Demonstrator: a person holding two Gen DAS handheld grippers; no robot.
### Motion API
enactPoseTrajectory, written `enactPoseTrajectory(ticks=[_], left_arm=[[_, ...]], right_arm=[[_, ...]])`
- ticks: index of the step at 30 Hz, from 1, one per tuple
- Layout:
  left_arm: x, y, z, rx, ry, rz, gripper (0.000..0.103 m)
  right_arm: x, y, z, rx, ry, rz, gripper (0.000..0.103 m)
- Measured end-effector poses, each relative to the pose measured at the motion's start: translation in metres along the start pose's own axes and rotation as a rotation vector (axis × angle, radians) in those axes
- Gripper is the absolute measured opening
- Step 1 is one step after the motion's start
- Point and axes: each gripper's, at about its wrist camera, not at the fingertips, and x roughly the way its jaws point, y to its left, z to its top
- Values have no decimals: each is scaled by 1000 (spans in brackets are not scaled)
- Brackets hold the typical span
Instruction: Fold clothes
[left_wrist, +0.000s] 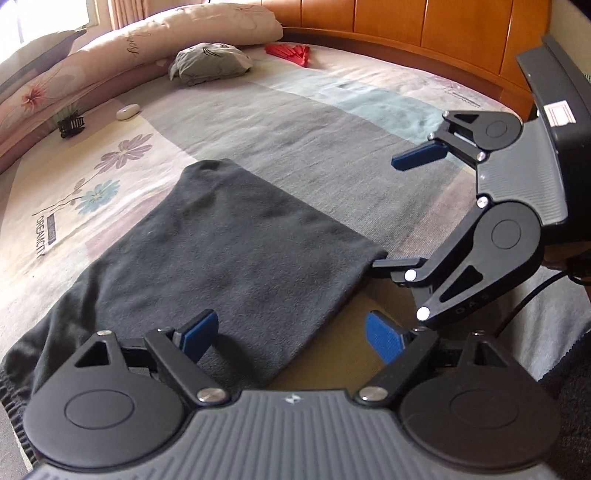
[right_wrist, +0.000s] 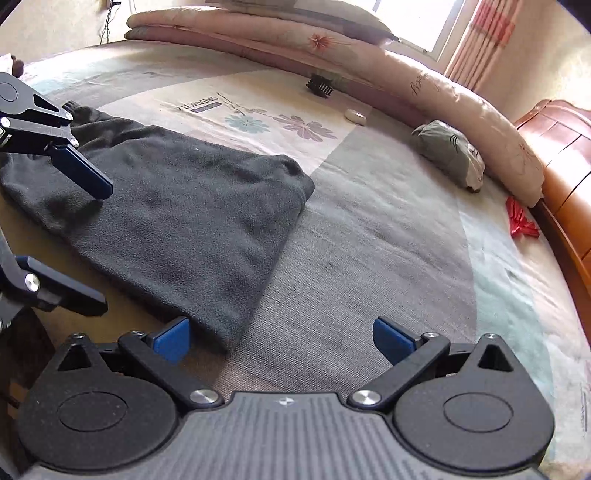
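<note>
a dark grey fleece garment (left_wrist: 236, 254) is laid flat on the patterned bed sheet (left_wrist: 332, 122), folded into a long strip. the left gripper (left_wrist: 291, 341) is held above its near edge with jaws spread wide, nothing grasped. the right gripper (right_wrist: 280, 341) is poised at the garment's corner, jaws likewise released and empty.

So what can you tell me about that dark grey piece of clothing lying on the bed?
The dark grey garment looks like soft, fleecy knit fabric, folded into a long flat shape that narrows toward its far end. A gathered, elastic-looking band shows at its near left edge in the left wrist view. It lies flat on the flowered bedspread, slightly rumpled. Both hand-held grippers, left and right, are at its near end with jaws open; neither holds it, though whether a fingertip brushes the fabric is unclear.
</note>
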Motion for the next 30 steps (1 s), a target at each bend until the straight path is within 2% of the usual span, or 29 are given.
enactPoseTrajectory(ticks=[3, 9, 17, 20, 26, 28, 30], left_arm=[[9, -6, 1, 35, 16, 47, 87], [17, 2, 8, 25, 25, 110, 87], [6, 22, 19, -44, -15, 104, 87], [5, 25, 20, -66, -17, 88, 87], [-6, 30, 19, -90, -41, 66, 87], [-15, 35, 16, -102, -60, 80, 87], [-22, 45, 12, -121, -73, 88, 88]], right_arm=[[-1, -8, -2, 36, -15, 12, 103], [-4, -19, -8, 92, -24, 33, 103], [-11, -5, -7, 10, -70, 86, 103], [-4, 10, -2, -65, -80, 64, 103], [8, 26, 3, -176, -107, -54, 103], [6, 20, -3, -177, -110, -85, 103], [2, 8, -8, -125, -98, -73, 103]])
